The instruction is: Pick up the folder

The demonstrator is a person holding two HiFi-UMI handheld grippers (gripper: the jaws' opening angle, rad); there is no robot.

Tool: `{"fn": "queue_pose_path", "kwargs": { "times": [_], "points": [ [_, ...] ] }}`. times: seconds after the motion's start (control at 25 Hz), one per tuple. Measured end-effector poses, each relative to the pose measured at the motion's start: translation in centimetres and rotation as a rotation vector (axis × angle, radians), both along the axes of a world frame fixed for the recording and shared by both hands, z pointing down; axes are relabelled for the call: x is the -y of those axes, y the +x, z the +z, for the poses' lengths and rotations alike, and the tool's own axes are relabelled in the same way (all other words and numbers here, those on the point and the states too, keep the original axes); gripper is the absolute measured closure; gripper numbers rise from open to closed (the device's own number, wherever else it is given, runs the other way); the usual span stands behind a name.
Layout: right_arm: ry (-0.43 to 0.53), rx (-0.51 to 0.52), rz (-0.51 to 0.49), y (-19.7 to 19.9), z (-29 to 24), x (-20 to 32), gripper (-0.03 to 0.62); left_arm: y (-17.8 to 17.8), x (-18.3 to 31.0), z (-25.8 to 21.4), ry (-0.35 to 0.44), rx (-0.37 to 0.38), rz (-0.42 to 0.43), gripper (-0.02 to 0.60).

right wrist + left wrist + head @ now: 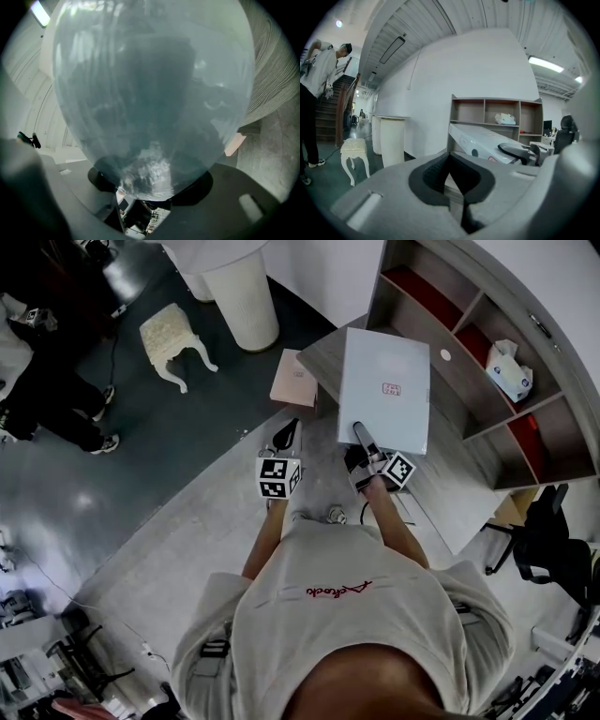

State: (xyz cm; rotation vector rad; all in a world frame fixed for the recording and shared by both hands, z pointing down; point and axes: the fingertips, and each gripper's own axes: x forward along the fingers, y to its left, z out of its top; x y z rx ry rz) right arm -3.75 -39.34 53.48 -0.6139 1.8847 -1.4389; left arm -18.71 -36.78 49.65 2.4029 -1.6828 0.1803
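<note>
A pale blue, see-through folder (384, 390) with a small red label is held up off the grey table (323, 362), tilted. My right gripper (361, 434) is shut on its near edge, one finger lying across the top face. In the right gripper view the folder (150, 93) fills nearly everything above the right gripper (145, 187). My left gripper (286, 437) hangs just left of the folder, apart from it, jaws together with nothing in them. From the left gripper (457, 187) the folder (480, 140) shows ahead to the right, with a right gripper finger (515, 152) on it.
A grey shelf unit with red backs (487, 362) stands behind the table, a tissue box (509, 371) in one bay. A pink box (293, 379) lies left of the table. A white stool (172, 334), a white ribbed bin (242, 296), an office chair (553, 540) and a person (37, 381) stand around.
</note>
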Motion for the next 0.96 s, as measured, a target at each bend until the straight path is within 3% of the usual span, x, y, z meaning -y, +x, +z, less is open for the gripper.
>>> {"fn": "queue_pose_path", "kwargs": {
  "times": [0.96],
  "points": [
    [-0.001, -0.001, 0.019, -0.8, 0.2, 1.3, 0.307, -0.7, 1.5, -0.2, 0.014, 0.009, 0.021, 0.583]
  ]
}}
